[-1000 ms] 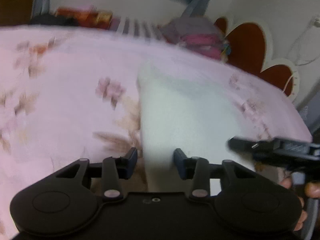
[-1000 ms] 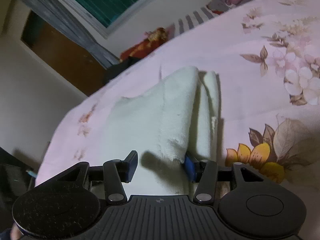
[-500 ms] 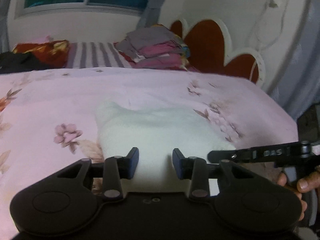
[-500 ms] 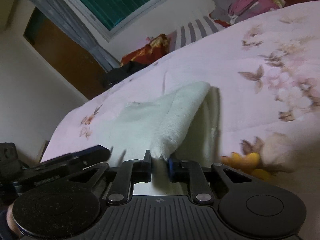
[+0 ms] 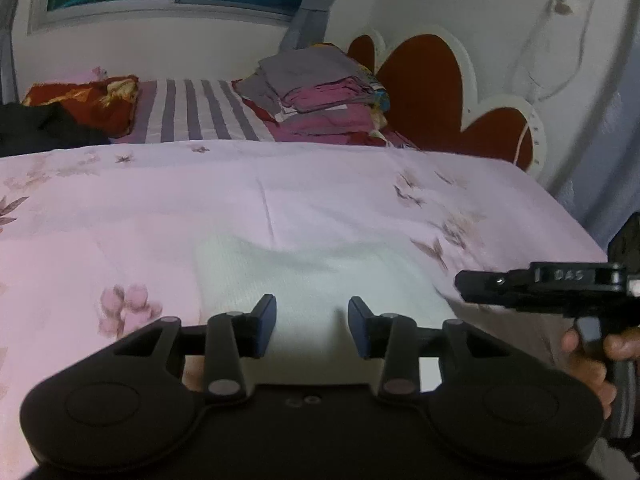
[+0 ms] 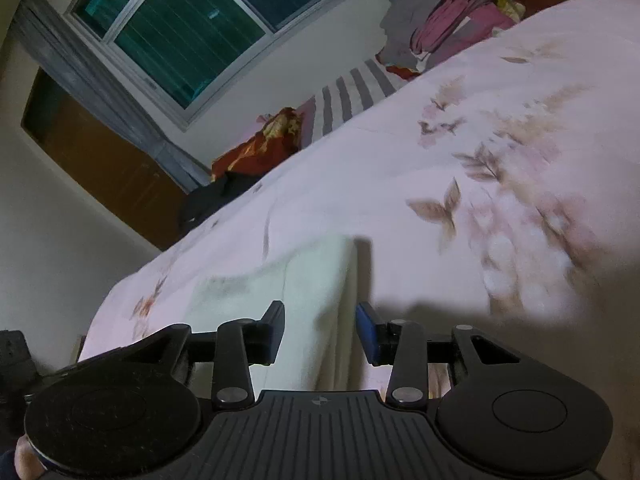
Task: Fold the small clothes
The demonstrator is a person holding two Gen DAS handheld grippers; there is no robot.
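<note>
Nearest in the left wrist view, the left tool (image 5: 312,326) hangs with its jaws spread and nothing between them, low over the near edge of the white cloth (image 5: 320,276). In the right wrist view the right tool (image 6: 320,330) is likewise spread and holds nothing; the raised right-hand edge of the white cloth (image 6: 308,292) passes between its fingers without either pad visibly touching it. From the left wrist view the same right tool (image 5: 532,286) shows side-on at the right, gripped by the person's hand (image 5: 592,356).

The cloth lies on the bed's pink floral sheet (image 5: 320,196), near the front edge, roughly rectangular and apparently already doubled, since its right edge stands as a thick rolled fold. It looks like a knit or terry weave: judged light, soft and limp, with no stiffness to hold a crease, and rough enough not to slip from the pads. It should drape and sag wherever it is unsupported, so a corner or a doubled edge offers the surest hold, pinching all layers together; a mid-panel pinch would likely lift only the top layer. The sheet beneath is equally soft and could be caught by mistake.

Farther back lie a striped cover (image 5: 192,112), a stack of folded clothes (image 5: 320,88), and the red headboard (image 5: 420,84).
</note>
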